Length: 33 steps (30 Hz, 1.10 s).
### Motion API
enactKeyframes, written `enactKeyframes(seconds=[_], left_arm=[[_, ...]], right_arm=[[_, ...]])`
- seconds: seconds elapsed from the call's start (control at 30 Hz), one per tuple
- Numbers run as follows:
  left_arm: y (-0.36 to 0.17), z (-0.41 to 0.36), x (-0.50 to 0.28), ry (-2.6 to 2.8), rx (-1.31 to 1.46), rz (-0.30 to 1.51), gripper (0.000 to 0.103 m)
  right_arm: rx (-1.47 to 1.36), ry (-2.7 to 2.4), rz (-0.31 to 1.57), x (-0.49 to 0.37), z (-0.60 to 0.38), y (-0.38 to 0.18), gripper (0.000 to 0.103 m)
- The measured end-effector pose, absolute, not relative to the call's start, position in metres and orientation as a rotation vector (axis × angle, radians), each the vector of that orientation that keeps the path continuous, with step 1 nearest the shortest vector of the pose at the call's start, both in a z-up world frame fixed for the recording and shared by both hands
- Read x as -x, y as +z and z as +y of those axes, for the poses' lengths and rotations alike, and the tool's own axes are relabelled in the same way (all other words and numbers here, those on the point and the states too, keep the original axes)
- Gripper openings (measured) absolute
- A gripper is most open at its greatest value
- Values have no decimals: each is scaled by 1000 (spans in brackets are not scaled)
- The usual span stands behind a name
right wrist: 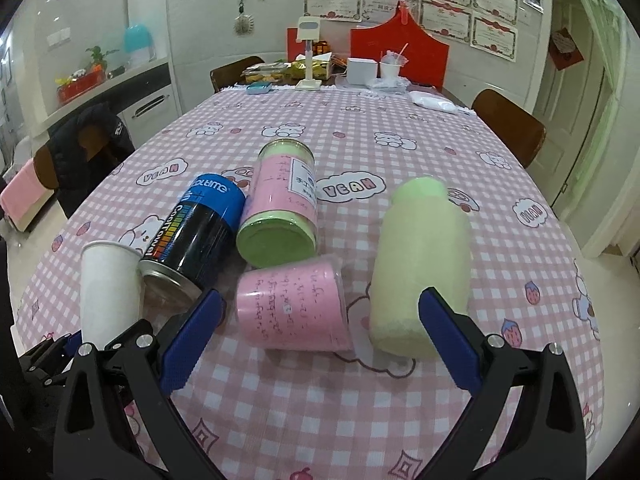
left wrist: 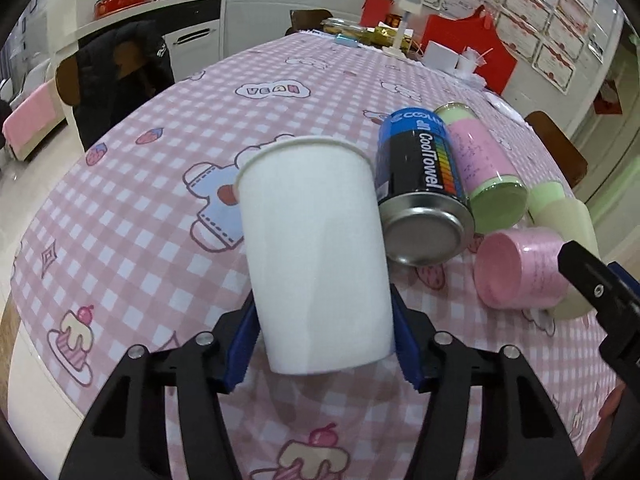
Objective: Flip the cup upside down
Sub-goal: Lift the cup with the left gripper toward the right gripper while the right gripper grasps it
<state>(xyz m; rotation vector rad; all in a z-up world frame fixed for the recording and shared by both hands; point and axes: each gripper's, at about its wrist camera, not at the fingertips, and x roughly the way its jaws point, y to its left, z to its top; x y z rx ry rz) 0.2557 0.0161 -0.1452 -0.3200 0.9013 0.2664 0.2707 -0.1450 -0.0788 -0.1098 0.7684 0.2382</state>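
Observation:
A white paper cup (left wrist: 316,256) is clamped between the blue pads of my left gripper (left wrist: 324,344). Its open rim points away from the camera and its base sits between the fingers. It also shows in the right wrist view (right wrist: 110,292) at the far left, held by the left gripper. My right gripper (right wrist: 320,344) is open and empty above the table, with a pink cylinder (right wrist: 292,308) and a pale yellow-green bottle (right wrist: 420,264) lying just beyond its fingers. Part of the right gripper shows in the left wrist view (left wrist: 600,292) at the right edge.
A pink checked tablecloth (right wrist: 320,420) covers the table. A blue-and-black Cool Towel can (left wrist: 420,184) and a pink-and-green jar (left wrist: 484,168) lie on their sides right of the cup. Boxes, a lamp and clutter stand at the far end (right wrist: 312,68). Chairs (right wrist: 512,128) ring the table.

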Motion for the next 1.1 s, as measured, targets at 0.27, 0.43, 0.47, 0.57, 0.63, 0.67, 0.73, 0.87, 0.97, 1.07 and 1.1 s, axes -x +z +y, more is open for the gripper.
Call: enactKeyframes(seconds=[0.27, 0.43, 0.47, 0.57, 0.63, 0.67, 0.73, 0.87, 0.97, 1.07, 1.1], left_arm=[[-126, 10, -235, 196, 187, 864, 59], [-118, -4, -223, 98, 113, 862, 59], [-118, -7, -221, 83, 105, 862, 59], [-116, -19, -218, 25, 71, 864, 59], [-116, -27, -217, -10, 48, 863, 59], [-116, -33, -218, -29, 35, 865, 59], [-117, -40, -219, -58, 21, 871, 59], [-120, -59, -226, -109, -15, 883, 59], [-127, -71, -232, -141, -43, 901, 59], [-134, -80, -236, -150, -73, 920, 59], [-136, -82, -238, -152, -85, 931, 59]], right_arm=[[52, 187, 745, -243, -159, -74, 95], [-4, 136, 739, -224, -172, -75, 95], [-21, 122, 738, -220, -176, -76, 95], [-79, 89, 735, -209, -190, -79, 95], [-113, 61, 736, -203, -199, -82, 95], [-127, 45, 739, -200, -203, -84, 95], [-151, 22, 746, -196, -209, -88, 95], [-180, -12, 758, -190, -220, -94, 95], [-187, -31, 773, -190, -225, -99, 95], [-187, -42, 787, -190, -229, -104, 95], [-183, -45, 793, -190, -229, -105, 95]])
